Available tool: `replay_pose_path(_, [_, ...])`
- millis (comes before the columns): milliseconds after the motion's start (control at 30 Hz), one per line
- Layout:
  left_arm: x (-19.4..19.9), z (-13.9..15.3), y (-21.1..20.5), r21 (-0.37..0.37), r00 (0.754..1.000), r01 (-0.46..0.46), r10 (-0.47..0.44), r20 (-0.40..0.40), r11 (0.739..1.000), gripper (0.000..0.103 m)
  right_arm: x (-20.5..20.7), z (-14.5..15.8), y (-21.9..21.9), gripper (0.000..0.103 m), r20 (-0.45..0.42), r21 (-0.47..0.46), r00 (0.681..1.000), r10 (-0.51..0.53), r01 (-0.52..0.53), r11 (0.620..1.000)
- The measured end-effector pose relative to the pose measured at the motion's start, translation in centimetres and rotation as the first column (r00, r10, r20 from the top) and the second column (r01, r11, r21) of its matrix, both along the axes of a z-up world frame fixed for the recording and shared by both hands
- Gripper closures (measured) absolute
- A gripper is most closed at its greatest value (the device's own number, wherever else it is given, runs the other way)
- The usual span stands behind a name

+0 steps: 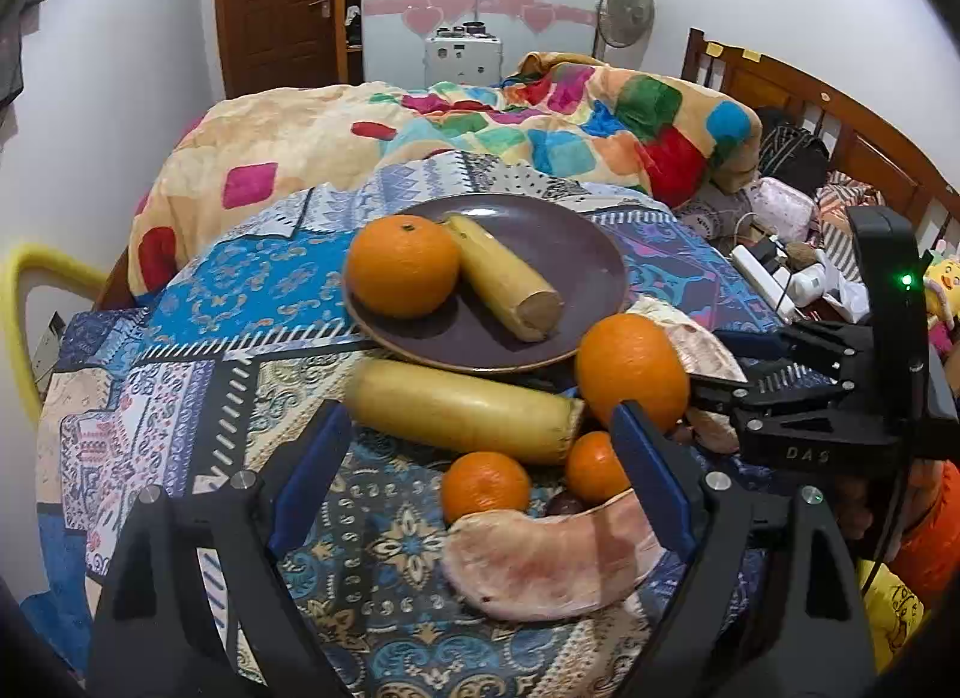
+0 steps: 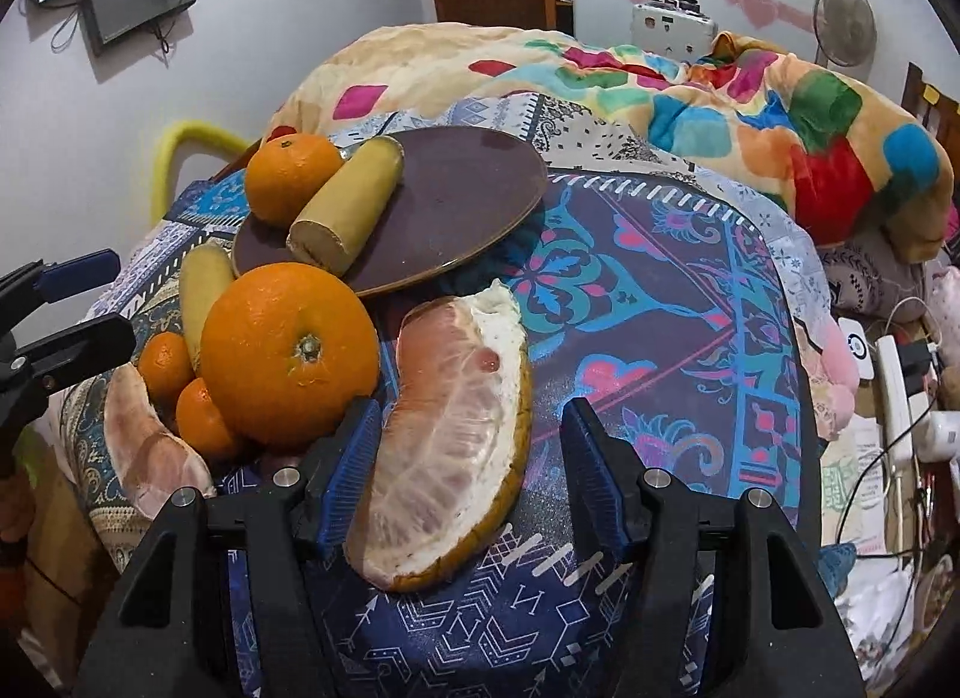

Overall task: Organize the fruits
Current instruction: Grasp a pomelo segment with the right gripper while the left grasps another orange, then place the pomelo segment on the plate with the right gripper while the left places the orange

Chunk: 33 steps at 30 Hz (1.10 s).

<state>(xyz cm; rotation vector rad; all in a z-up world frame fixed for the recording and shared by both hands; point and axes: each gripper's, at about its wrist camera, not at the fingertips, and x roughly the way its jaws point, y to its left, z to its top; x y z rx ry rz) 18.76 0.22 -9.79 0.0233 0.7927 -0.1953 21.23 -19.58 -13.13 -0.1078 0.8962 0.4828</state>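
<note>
Fruit heaped beside plate (image 1: 558,254) on patterned cloth (image 1: 198,350).
Left gripper (image 1: 480,458) jaws wide apart, hiding part of small oranges (image 1: 486,485); right gripper (image 2: 474,470) jaws apart around pomelo wedge (image 2: 444,428), grip unclear; rumpled bed behind.

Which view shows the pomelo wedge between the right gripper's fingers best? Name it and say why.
The right wrist view: the pomelo wedge lies front and centre, flesh and rind unobstructed, between the right gripper fingers. The left wrist view shows only a pale sliver of it, hidden behind the large orange.
</note>
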Motion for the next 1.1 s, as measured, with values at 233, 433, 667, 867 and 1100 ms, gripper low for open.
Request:
replay_pose_path(233, [0.3,-0.1,-2.7,-0.014,0.998,0.062,-0.062,-0.007,0.998,0.014,-1.5,0.2,-1.6,0.057,0.013,-0.003,1.000,-0.020,0.020,1.000])
replay_pose_path(433, [1.4,-0.9,-5.1,-0.004,0.996,0.090,-0.090,-0.023,0.996,0.014,-2.7,0.5,-4.0,0.058,0.029,-0.018,0.998,-0.051,0.052,0.998])
replay_pose_path(667, [3.1,-2.2,-6.8,-0.005,0.994,0.096,-0.096,-0.054,0.995,0.028,-3.0,0.5,-4.7,0.058,0.044,-0.001,0.997,-0.057,0.058,0.998])
replay_pose_path(867, [3.6,-2.7,-7.5,-0.001,0.993,0.101,-0.101,-0.061,0.995,0.043,-3.0,0.5,-4.8,0.059,0.056,0.018,0.997,-0.054,0.053,0.998])
replay_pose_path(1100, [3.5,-2.3,-6.9,-0.032,0.994,0.093,-0.095,-0.060,0.995,0.045,-2.9,1.8,-5.1,0.076,0.076,0.052,0.996,-0.051,0.047,0.998])
